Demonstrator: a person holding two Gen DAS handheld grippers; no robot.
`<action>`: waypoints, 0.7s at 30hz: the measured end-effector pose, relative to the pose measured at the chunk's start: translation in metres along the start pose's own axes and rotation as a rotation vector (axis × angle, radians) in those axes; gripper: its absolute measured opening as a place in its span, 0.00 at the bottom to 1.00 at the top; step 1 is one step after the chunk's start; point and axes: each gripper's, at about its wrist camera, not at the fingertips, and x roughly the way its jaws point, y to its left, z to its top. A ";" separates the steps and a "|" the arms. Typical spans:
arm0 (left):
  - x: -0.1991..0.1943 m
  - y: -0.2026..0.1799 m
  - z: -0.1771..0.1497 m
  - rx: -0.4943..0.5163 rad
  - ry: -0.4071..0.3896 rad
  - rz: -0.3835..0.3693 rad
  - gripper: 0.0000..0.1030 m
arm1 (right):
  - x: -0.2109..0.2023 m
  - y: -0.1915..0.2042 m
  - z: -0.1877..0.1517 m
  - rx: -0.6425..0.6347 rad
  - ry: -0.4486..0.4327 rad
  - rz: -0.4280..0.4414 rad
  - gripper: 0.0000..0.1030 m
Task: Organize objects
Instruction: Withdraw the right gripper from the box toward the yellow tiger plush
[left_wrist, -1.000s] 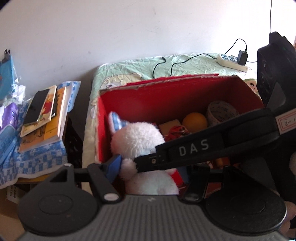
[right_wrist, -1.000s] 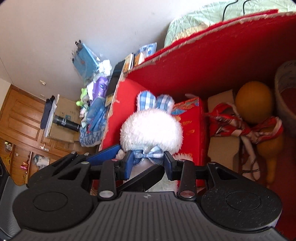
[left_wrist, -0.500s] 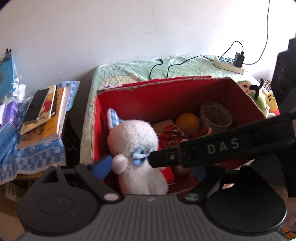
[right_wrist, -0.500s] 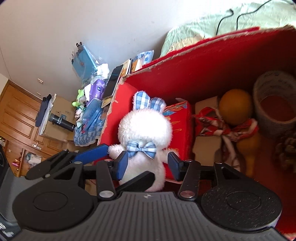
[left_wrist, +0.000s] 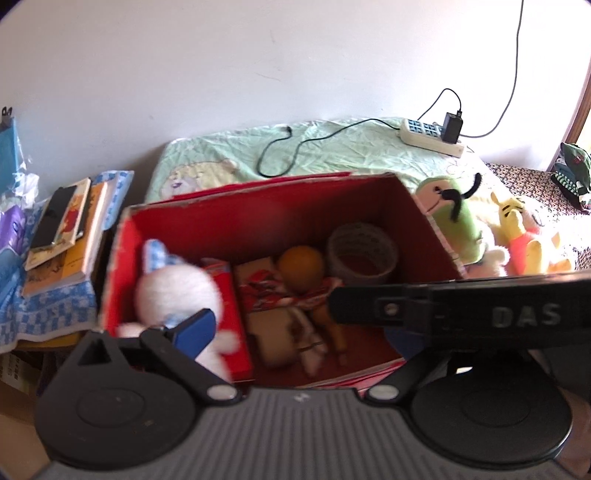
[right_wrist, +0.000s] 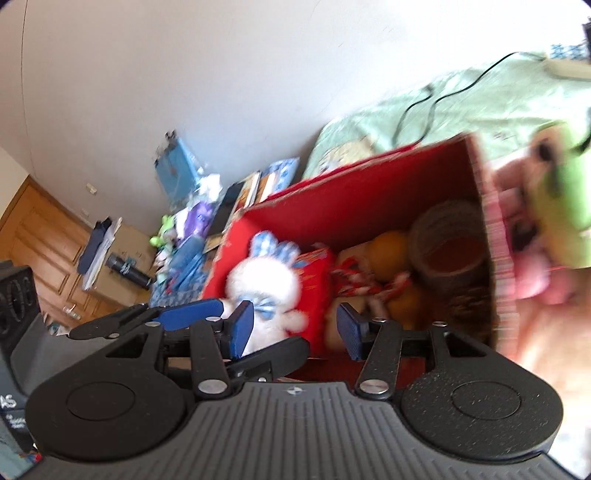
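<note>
1 red cardboard box (left_wrist: 258, 218) sits open on a bed (left_wrist: 332, 147) covered in pale green fabric. At the box's 9 o'clock end, 1 white plush rabbit (left_wrist: 173, 291) with blue checked ears stands against 1 red carton (left_wrist: 231, 314). Toward 3 o'clock lie 1 orange ball (left_wrist: 301, 262), 1 roll of tape (left_wrist: 362, 251) and 1 red-and-white patterned cloth (left_wrist: 291, 295).

The right tool (right_wrist: 293, 328) hangs just above the box's near edge, its 2 blue pads spread apart and gripping nothing; the rabbit shows behind its left pad. The left tool (left_wrist: 295, 332) is spread wide and empty; only 1 blue pad is visible, the other hidden behind the right tool's black arm.

Outside the box at 3 o'clock lie 1 green plush toy (left_wrist: 456, 221) and 1 yellow plush toy (left_wrist: 524, 236). At 9 o'clock, 1 stack of books (left_wrist: 62, 236) rests on a blue checked cloth. At 1 o'clock lies 1 white power strip (left_wrist: 428, 134).
</note>
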 end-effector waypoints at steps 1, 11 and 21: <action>0.001 -0.008 0.002 -0.006 0.003 -0.003 0.94 | -0.009 -0.006 0.001 0.001 -0.012 -0.009 0.52; 0.017 -0.101 0.016 0.000 0.029 -0.074 0.94 | -0.078 -0.083 0.007 0.080 -0.068 -0.110 0.52; 0.046 -0.192 0.018 0.015 0.102 -0.129 0.95 | -0.123 -0.155 0.003 0.139 -0.059 -0.189 0.52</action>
